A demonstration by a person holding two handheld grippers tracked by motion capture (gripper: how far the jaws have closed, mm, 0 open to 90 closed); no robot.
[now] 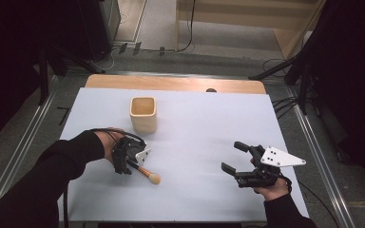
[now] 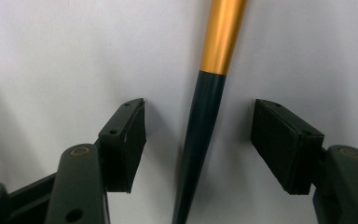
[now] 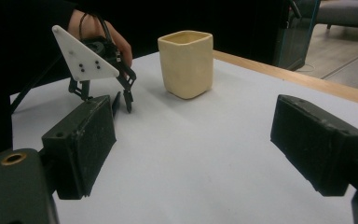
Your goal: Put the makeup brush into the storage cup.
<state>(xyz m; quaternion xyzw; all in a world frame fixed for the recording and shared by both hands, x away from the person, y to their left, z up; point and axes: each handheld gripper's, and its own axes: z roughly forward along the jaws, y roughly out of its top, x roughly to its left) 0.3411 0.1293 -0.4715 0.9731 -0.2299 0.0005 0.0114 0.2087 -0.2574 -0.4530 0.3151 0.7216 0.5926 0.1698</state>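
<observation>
1. Seen from the high view, a person's two dark-sleeved arms reach in from the near edge over a white-covered table [image 1: 195, 118] with a strip of bare wood along its far edge.

2. The left gripper [image 1: 129, 159], a black two-jaw tool with a pale three-cornered plate on top, points down at the near-left part of the table, poised over a make-up brush with a dark handle, a gold metal collar and a tan bristle head [image 1: 145, 172].

3. The brush lies flat on the white cover, its bristle head pointing right and toward the near edge, its dark handle end running under the gripper.

4. In the left gripper view, the brush [image 2: 200, 126] lies between the two black pads [image 2: 126, 140]; white surface shows on either side of the handle, so the pads stand clear of it and nothing is gripped.

5. The right gripper [image 1: 237, 159], black with the same pale plate, sits at the near-right, well apart from the brush, its jaws spread wide and empty; the right gripper view shows bare white cover between its own pads [image 3: 81, 144].

6. A cream-coloured, square-sided ceramic cup [image 1: 143, 114] stands upright just beyond the left gripper, its mouth open to the ceiling.
</observation>
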